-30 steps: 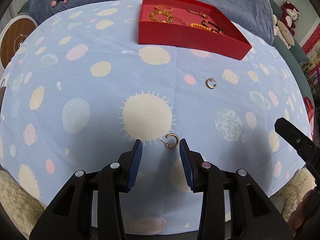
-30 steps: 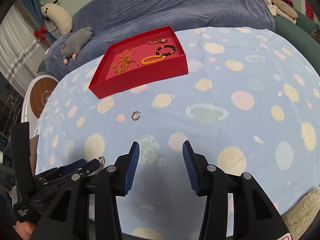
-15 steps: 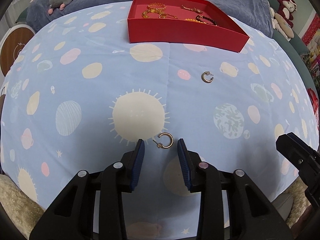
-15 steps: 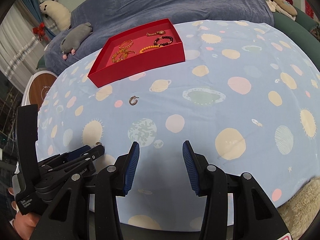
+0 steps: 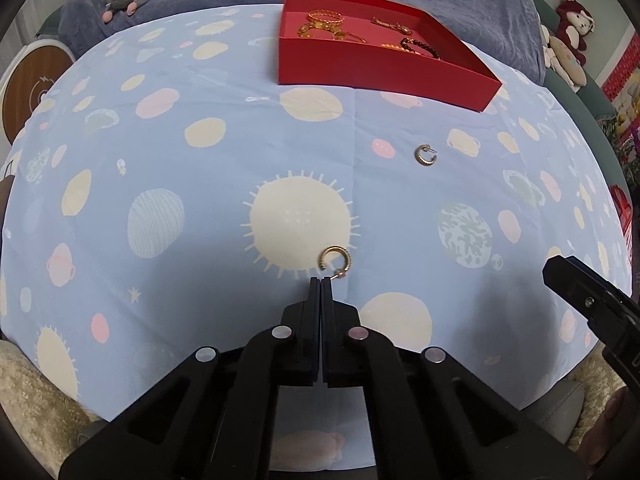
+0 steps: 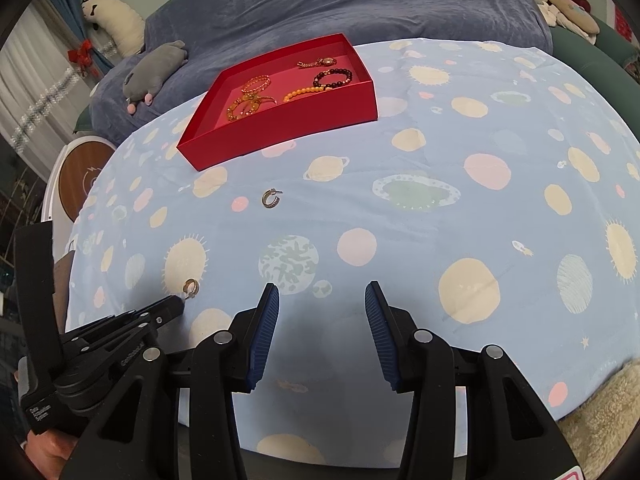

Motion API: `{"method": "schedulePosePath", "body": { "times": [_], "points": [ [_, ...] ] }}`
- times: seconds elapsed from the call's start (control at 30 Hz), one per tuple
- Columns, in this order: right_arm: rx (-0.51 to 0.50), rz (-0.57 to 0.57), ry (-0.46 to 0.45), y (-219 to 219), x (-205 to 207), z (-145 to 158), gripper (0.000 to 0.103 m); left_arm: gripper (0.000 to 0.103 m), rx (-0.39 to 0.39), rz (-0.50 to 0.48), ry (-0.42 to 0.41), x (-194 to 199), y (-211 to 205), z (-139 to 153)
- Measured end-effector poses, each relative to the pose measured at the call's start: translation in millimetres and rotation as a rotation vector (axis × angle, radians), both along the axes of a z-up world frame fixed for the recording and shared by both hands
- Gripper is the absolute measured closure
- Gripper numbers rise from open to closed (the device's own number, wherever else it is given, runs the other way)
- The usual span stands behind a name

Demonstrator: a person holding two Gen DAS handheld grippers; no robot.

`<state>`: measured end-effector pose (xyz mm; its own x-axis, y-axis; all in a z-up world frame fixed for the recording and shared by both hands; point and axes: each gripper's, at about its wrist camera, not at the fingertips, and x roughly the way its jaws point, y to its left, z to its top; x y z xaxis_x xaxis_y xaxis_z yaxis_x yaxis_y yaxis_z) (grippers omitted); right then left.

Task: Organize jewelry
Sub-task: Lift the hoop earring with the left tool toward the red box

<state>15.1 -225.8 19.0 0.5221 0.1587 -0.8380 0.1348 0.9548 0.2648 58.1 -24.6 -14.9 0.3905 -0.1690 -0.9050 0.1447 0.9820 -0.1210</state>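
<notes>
Left wrist view. The left gripper [image 5: 321, 280] is shown with its jaws brought fully together, having just been closing. The thin post of the near gold hoop earring [image 5: 335, 261] appears to be pinched at the very tips, while the hoop itself stands just beyond them, over the edge of a pale sun printed on the blue patterned cloth [image 5: 200, 184]. The post is presumably chosen because the flat hoop offers little to catch; whether the hold is secure cannot be told. The gripper is pitched steeply down towards the cloth, its tips at or very near the surface. A second hoop earring [image 5: 425, 155] lies apart on the cloth, between the near earring and the red tray [image 5: 384, 68]. In the tray, bracelets and a chain are already gathered, so the tray is judged to be the collecting place. Part of the right gripper [image 5: 588, 304] is seen at the right edge.

Right wrist view. The right gripper [image 6: 322, 312] is held with its blue-padded jaws moderately apart and nothing between them, poised above bare cloth [image 6: 460, 208] and tilted downward. It is judged to be waiting, possibly for the second hoop earring [image 6: 271, 198], which lies ahead and to the left. The left gripper [image 6: 176, 305] is seen low at the left, its tips meeting the near gold hoop earring [image 6: 191, 287]. The red tray [image 6: 288, 128] stands well beyond.
</notes>
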Motion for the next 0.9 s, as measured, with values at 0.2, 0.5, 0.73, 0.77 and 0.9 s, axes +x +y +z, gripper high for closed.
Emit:
{"method": "schedulePosePath", "body": {
  "times": [0.2,0.5,0.73,0.77,0.9],
  "points": [
    [0.005,0.001,-0.001,1,4,-1,0.059,0.103,-0.031,0.018,0.005,-3,13,3],
    [0.007,0.005,0.010,2,11,-5,0.059,0.069,-0.061,0.010,0.010,7,-4,0],
    [-0.001,0.038,0.015,11,33,-9,0.059,0.086,-0.019,-0.019,-0.013,15,-12,-4],
    [-0.007,0.049,0.017,14,39,-11,0.059,0.086,-0.021,-0.019,-0.013,16,-12,-5],
    [-0.015,0.076,0.023,23,61,-18,0.059,0.086,-0.021,-0.018,-0.017,15,-11,-5]
  ]
}}
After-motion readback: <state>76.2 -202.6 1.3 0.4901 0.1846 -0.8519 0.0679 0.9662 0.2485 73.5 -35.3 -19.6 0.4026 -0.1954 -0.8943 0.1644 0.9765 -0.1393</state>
